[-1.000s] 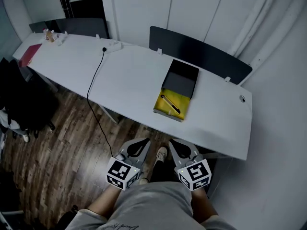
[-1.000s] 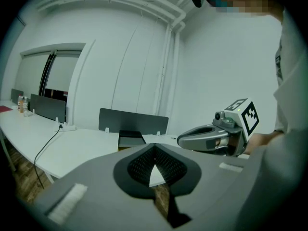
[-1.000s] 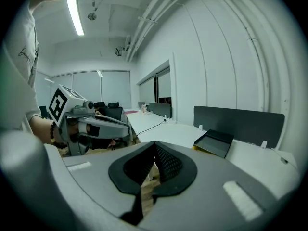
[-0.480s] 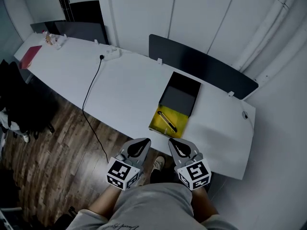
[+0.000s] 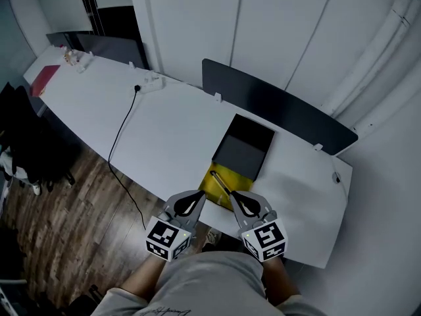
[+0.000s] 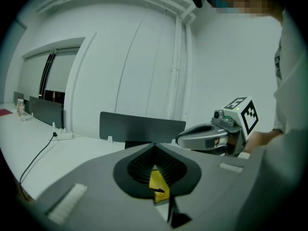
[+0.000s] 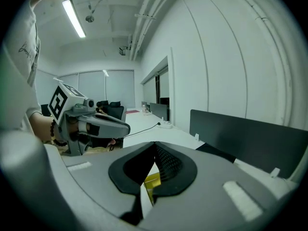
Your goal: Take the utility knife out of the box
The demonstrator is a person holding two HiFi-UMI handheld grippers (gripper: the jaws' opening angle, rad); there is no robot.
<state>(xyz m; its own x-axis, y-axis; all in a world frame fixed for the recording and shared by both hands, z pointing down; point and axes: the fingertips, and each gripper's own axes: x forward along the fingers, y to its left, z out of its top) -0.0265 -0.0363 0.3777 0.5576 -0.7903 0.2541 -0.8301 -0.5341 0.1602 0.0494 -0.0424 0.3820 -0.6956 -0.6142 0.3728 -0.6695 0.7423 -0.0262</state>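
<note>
On the white table (image 5: 171, 130) stands an open box with a dark lid (image 5: 245, 147) and a yellow inside (image 5: 212, 178). In the yellow part lies the utility knife (image 5: 221, 184), a dark slim bar. My left gripper (image 5: 197, 195) and right gripper (image 5: 235, 197) are side by side at the table's near edge, just short of the box, both shut and holding nothing. Through the left gripper (image 6: 154, 146) a strip of the yellow inside (image 6: 156, 181) shows. The right gripper (image 7: 154, 143) also looks toward the yellow inside (image 7: 153, 181).
A dark partition panel (image 5: 276, 107) runs along the table's far edge behind the box. A black cable (image 5: 125, 130) trails from a power strip (image 5: 151, 83) over the near edge to the wood floor. A red item (image 5: 45, 79) and a black chair (image 5: 26, 143) are far left.
Both grippers have moved forward together toward the table. The box now lies just in front of their tips. Their jaws have stayed shut.
</note>
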